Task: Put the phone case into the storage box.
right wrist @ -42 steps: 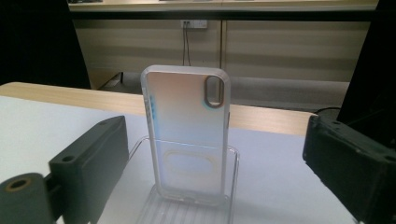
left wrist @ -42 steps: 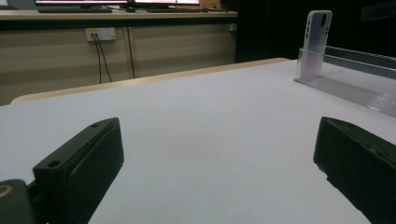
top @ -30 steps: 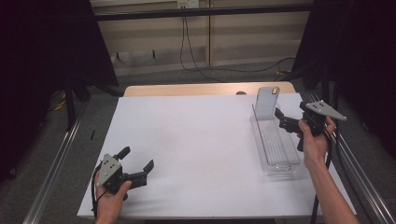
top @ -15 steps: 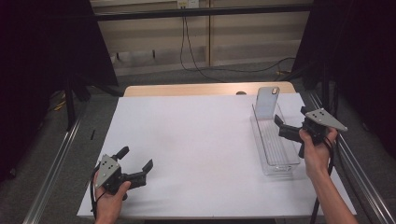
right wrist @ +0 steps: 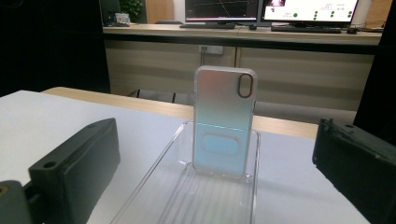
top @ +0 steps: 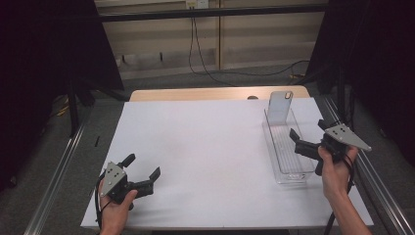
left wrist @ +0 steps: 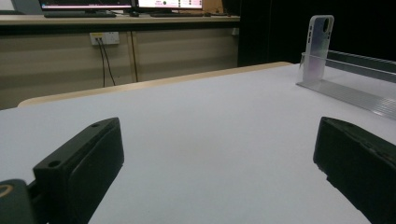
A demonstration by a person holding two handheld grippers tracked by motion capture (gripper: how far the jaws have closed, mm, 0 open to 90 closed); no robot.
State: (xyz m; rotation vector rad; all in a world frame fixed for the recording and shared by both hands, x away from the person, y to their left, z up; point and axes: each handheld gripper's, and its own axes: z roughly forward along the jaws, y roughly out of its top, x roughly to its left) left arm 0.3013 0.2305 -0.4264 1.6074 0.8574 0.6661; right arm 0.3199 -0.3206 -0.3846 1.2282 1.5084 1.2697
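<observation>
Standing phone case (right wrist: 224, 123) upright inside clear tray (right wrist: 154, 186); both grippers spread, empty.

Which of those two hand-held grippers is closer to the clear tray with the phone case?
The right gripper: its open jaws hover at the clear tray where the phone case stands. The left gripper sits open across the table.

The right gripper (top: 308, 138) has drawn back along the clear tray (top: 286, 147).

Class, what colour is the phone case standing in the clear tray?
Silvery translucent phone case, bluish lower down; clearest in the right gripper view.
</observation>
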